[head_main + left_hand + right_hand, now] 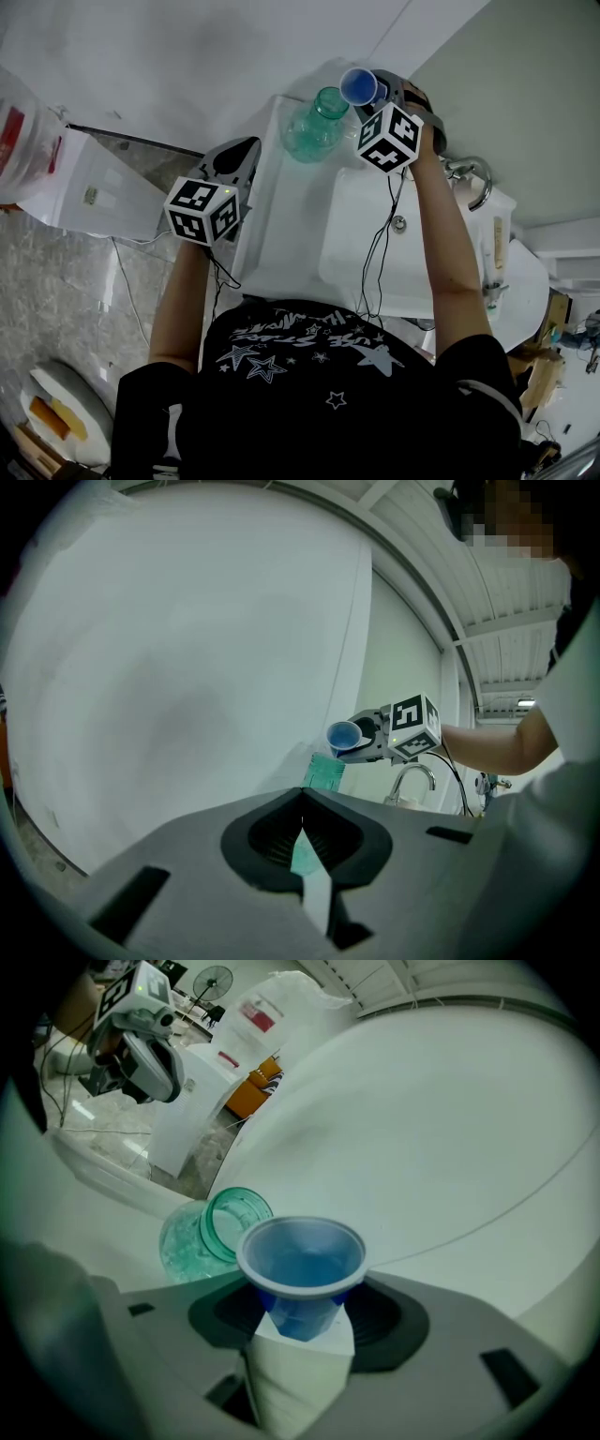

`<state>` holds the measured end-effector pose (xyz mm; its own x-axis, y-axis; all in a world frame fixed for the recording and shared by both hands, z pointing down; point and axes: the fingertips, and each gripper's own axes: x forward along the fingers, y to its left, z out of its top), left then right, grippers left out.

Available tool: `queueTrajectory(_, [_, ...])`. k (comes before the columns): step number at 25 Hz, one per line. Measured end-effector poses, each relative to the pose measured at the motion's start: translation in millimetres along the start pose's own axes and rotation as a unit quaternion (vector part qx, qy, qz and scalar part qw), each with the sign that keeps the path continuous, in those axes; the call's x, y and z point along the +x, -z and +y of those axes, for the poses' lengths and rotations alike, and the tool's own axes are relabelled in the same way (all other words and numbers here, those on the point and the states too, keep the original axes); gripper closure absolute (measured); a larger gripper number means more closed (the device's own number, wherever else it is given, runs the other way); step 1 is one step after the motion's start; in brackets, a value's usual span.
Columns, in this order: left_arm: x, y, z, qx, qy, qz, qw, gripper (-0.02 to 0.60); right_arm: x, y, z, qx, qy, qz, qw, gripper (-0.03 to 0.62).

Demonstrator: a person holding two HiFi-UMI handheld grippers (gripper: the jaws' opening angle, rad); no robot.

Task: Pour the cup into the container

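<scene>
Right gripper view, cup (300,1262) clamped, container (199,1234) beside

**White sink and what stands around it**

A white sink basin (349,251) sits in a white surface (272,225), with a chrome tap (476,183) at its right side. To the left, a white cabinet (94,192) stands on a mottled grey floor (66,291).

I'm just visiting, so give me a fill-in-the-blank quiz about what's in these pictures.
The right gripper holds a ____ cup.
The jar beside the cup is ____.
The jar sits on a counter next to a ____.
The left gripper holds ____.
Missing: blue; green; sink; nothing.
</scene>
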<state>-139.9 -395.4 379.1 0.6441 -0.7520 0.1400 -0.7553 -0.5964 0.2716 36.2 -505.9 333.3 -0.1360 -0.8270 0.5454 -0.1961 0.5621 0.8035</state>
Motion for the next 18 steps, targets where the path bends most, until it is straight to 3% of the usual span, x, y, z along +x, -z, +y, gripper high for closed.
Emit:
queueTrajectory(12, [-19.4, -1.0, -4.7, 0.007, -0.012, -0.003, 0.9999, 0.571, -15.2, 1.9, 5.6, 0.082, -0.008, -0.025, 0.996, 0.338])
queueTrajectory(18, [-34.9, 1.0, -16.1, 0.01, -0.019, -0.005, 0.9998, 0.571, -43.7, -5.9, 17.6, 0.164, -0.032, -0.079, 0.983, 0.338])
